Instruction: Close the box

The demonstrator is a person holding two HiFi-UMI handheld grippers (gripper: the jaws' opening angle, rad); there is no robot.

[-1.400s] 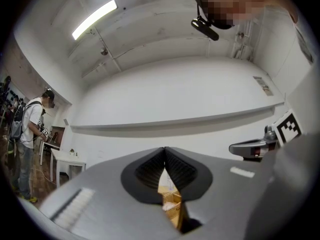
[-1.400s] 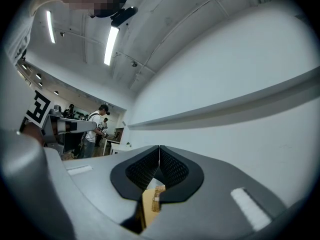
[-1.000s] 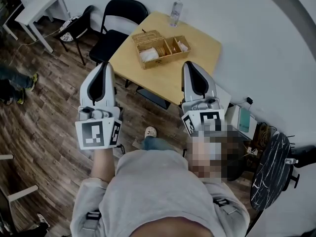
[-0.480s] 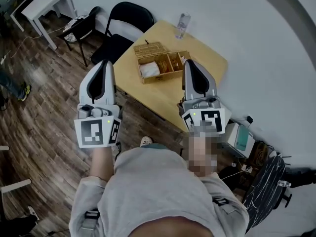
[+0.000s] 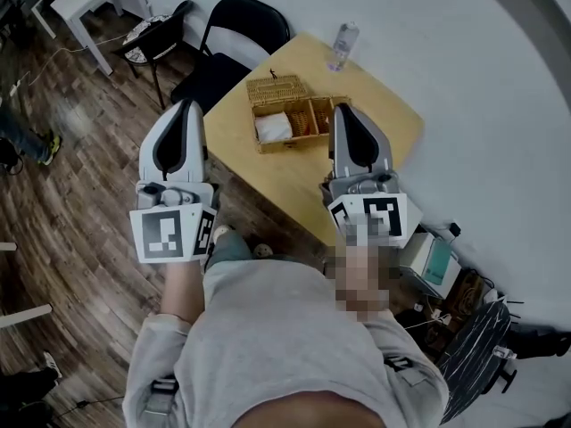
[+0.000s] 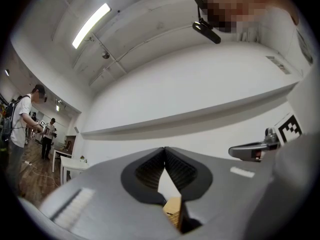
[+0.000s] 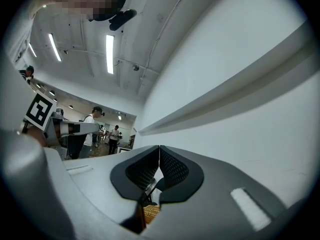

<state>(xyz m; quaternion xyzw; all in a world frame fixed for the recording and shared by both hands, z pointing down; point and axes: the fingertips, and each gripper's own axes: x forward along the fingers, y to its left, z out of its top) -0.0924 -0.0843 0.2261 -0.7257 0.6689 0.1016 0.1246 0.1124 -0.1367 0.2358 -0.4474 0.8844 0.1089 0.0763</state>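
Both grippers are clamped tight, jaws pressed tip to tip with nothing caught between them. Left gripper (image 5: 186, 107) hangs out over the wooden floor (image 5: 80, 176), just off the table's near edge and apart from the box. Right gripper (image 5: 344, 111) sits over the table (image 5: 393, 123), and in the head view its nose laps the box's right end; touching or not, can't tell. And the wicker box (image 5: 310, 119) stands wide open on the tabletop, lid (image 5: 276, 88) tipped back on the far side, a white cloth (image 5: 272, 128) lying in its left compartment. Clear bottle (image 5: 340, 45) upright at the far corner, black chair (image 5: 234, 43) tucked beside the table.
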